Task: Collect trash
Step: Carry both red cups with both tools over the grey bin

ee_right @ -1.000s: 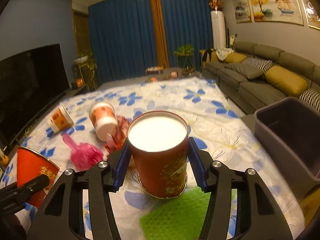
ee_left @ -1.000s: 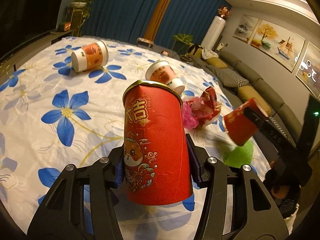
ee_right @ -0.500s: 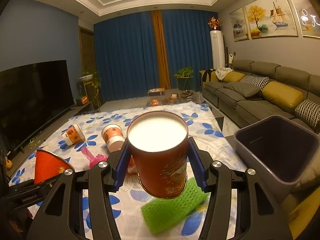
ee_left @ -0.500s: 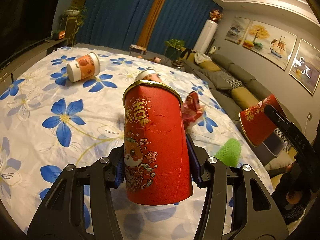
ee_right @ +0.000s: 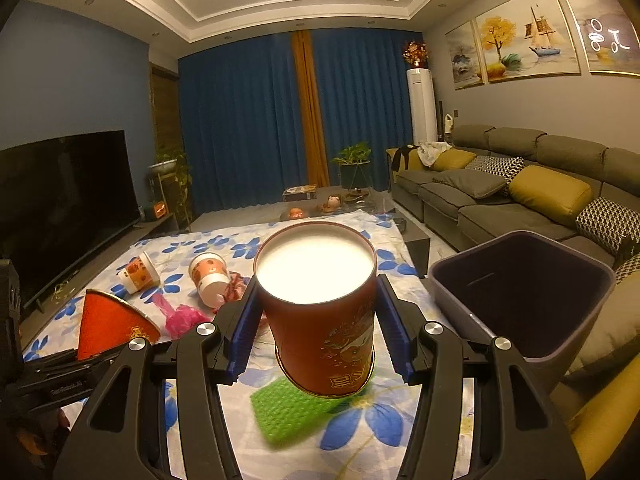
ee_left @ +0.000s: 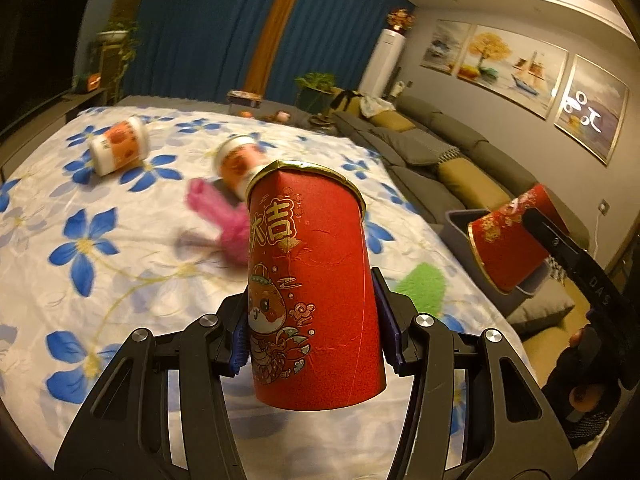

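Observation:
My left gripper point(ee_left: 316, 332) is shut on a red paper cup point(ee_left: 312, 280) with a gold rim and a cartoon print, held above the flowered sheet point(ee_left: 100, 280). My right gripper point(ee_right: 316, 320) is shut on a second red cup point(ee_right: 320, 320), whose white end faces the camera. That cup point(ee_left: 508, 248) also shows at the right of the left wrist view, in front of the grey bin point(ee_left: 456, 224). In the right wrist view the open dark bin point(ee_right: 600, 276) stands just right of the held cup, and the left gripper's cup point(ee_right: 108, 320) shows at lower left.
On the sheet lie two orange-and-white cups point(ee_right: 138, 272) point(ee_right: 210, 276), a pink bag point(ee_right: 180, 316), a crumpled red wrapper point(ee_right: 236, 284) and a green cloth point(ee_right: 288, 412). A grey sofa point(ee_right: 500, 200) runs along the right, and a TV point(ee_right: 60, 208) stands at the left.
Both grippers have risen and swung right with their cups still held. The bin has come closer and larger in the right wrist view.

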A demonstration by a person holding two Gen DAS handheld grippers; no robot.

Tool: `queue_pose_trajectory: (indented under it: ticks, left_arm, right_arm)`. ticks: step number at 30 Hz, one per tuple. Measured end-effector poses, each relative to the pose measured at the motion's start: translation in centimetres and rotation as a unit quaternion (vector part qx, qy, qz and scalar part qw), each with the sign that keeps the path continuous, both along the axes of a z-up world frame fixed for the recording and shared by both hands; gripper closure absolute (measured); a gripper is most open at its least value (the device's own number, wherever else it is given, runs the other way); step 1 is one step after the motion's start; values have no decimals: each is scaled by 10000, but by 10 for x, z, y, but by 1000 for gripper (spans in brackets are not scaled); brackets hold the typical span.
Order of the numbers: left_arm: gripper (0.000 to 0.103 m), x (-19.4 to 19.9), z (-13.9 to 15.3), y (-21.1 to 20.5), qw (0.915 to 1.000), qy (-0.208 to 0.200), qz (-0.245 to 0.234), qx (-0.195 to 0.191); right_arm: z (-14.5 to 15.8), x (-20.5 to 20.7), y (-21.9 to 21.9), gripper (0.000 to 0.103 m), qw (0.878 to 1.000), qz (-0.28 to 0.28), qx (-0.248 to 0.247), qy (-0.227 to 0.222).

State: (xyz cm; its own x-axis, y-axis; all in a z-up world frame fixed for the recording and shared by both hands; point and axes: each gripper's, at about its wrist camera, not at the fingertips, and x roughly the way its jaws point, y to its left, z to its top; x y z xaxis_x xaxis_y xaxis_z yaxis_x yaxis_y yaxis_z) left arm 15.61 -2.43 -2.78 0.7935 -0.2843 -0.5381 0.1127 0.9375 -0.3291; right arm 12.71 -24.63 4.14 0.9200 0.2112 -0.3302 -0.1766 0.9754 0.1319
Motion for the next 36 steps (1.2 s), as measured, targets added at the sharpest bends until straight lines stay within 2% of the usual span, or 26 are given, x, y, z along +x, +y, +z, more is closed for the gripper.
queue_pose_trajectory:
  ticks: [10,20,27,36]
  left_arm:
    - [53,36,24,-74,9955,-123,-926,-152]
    - [53,91,56,-177,9797,-417,-1934,-309]
    - [53,124,50,-227,9697,-301,-2401,-334]
    - [53,156,23,-268,9595,123,-2793,-352]
  right_arm:
    - [10,1,-46,48,9983,-558,5,-164]
    - [21,17,-116,48,9880,-1518,33,-291]
    - [14,26,-148,48,9813,-1912,52,-216]
    - [-1,39,-169,48,9779,-2088,96,-7]
